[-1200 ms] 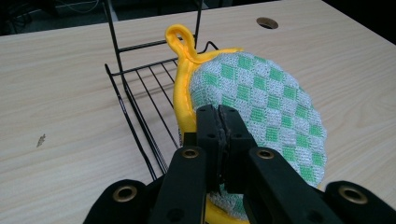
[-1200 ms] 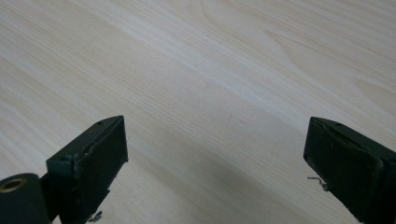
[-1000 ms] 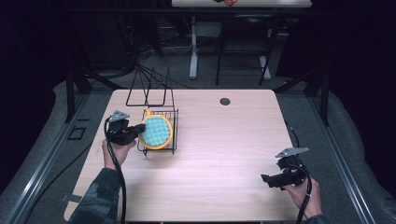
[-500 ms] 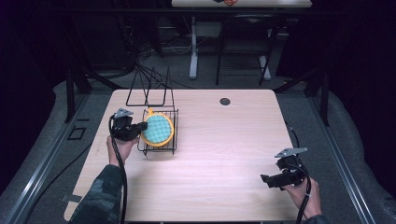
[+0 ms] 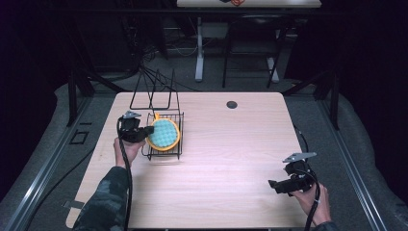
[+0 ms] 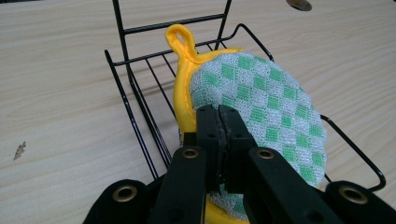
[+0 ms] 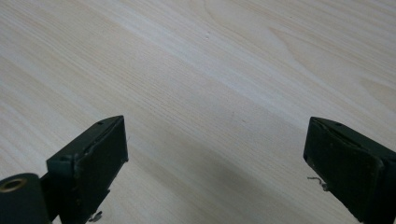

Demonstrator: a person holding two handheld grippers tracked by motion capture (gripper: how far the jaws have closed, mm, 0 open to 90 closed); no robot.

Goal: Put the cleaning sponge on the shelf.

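**Yellow-edged pad pinched at the rack's near side**

Pale wooden table [image 5: 231, 159] carries everything; its far edge has a small dark round disc [image 5: 232, 104], well apart from both claws. Ahead of the left gripper [image 6: 221, 122] stands the black wire rack [image 5: 166, 132], its low basket directly in front of the jaws and its tall upright frame beyond that. Inside the basket lies the round scrubbing pad with a green-and-white checked face and yellow rim [image 6: 261, 107], tilted, its yellow hanging loop pointing away from the claw toward the upright wires. The left jaws are pressed together on the pad's near edge, so the pad extends straight out from the grip, over the basket floor. Any shift of the pad, I judge, must reckon with the basket's rim wires on either side and the upright frame past the loop.

The right gripper [image 7: 217, 163] hovers over bare wood far across the table, jaws spread wide with nothing between them, much farther from the pad.
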